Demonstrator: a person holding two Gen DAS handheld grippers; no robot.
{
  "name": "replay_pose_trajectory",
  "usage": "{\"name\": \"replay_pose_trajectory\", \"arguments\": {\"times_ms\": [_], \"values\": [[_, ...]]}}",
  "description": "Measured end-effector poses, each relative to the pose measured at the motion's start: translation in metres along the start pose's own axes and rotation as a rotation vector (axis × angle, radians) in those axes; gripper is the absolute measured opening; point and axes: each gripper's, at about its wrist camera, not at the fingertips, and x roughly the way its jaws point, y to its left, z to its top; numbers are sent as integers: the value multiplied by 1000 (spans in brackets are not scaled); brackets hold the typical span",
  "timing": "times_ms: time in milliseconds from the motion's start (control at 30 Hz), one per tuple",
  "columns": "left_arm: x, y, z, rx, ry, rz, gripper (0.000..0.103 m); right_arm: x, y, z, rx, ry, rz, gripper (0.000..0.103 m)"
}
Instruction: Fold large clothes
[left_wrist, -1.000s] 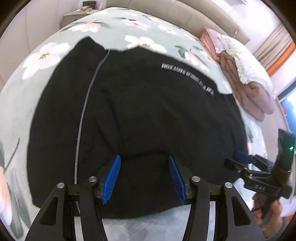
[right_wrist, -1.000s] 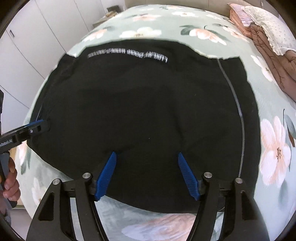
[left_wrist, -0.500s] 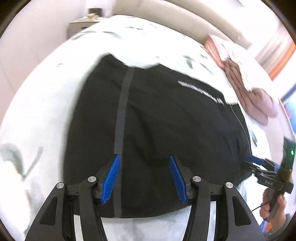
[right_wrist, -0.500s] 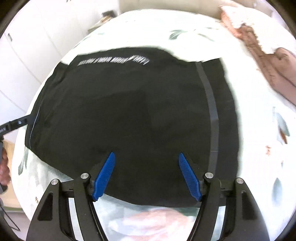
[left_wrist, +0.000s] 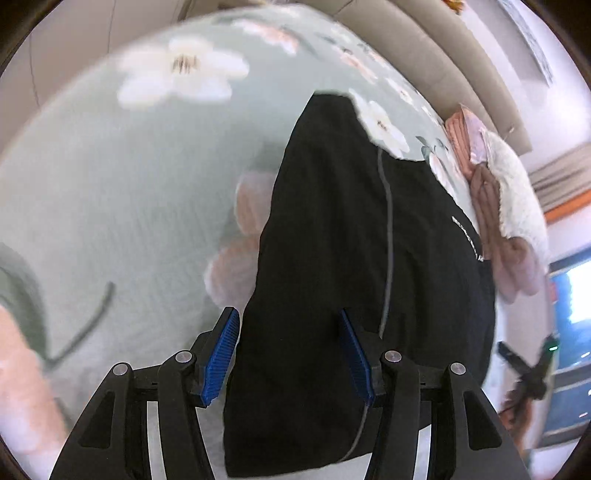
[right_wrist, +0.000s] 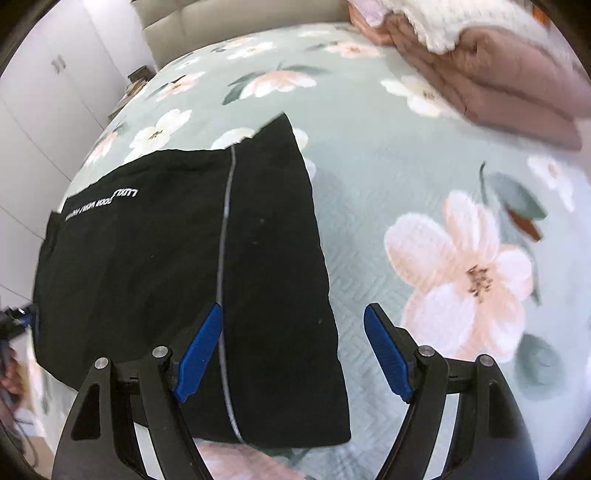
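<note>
Both grippers hang open over the bed, neither holding anything. Largest in view is the floral bedspread (right_wrist: 424, 184), pale green with pink and white blooms, and on it lies the black garment (right_wrist: 166, 258), spread flat, with a thin grey stripe (right_wrist: 223, 236) running its length and a line of white lettering (right_wrist: 101, 203) near one edge.

Compared with a second ago, each camera has slid sideways towards an outer edge of the cloth. Earlier the garment filled both views; now in the left wrist view the black garment (left_wrist: 351, 258) takes up only the middle and right, with bare bedspread (left_wrist: 110, 184) wide to the left. In the right wrist view the cloth sits to the left and open bedspread fills the right.

A heap of pink and white bedding (left_wrist: 498, 192) lies beyond the garment, by the headboard.

The left gripper (left_wrist: 291, 354) has its blue pads apart as before, poised above the garment's side edge, with cloth showing between them but not pinched. The right gripper (right_wrist: 293, 354) has just been opening wider; its jaws straddle the garment's edge, left pad over the stripe, right pad over bedspread, nothing gripped.
</note>
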Motion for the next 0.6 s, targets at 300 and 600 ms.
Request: {"name": "replay_pose_trajectory", "arguments": {"times_ms": [300, 600], "values": [[41, 18, -2, -109, 63, -197, 76, 38, -41, -2, 150, 92, 210, 91], [57, 22, -4, -193, 108, -352, 75, 21, -42, 1, 125, 86, 339, 91]]}}
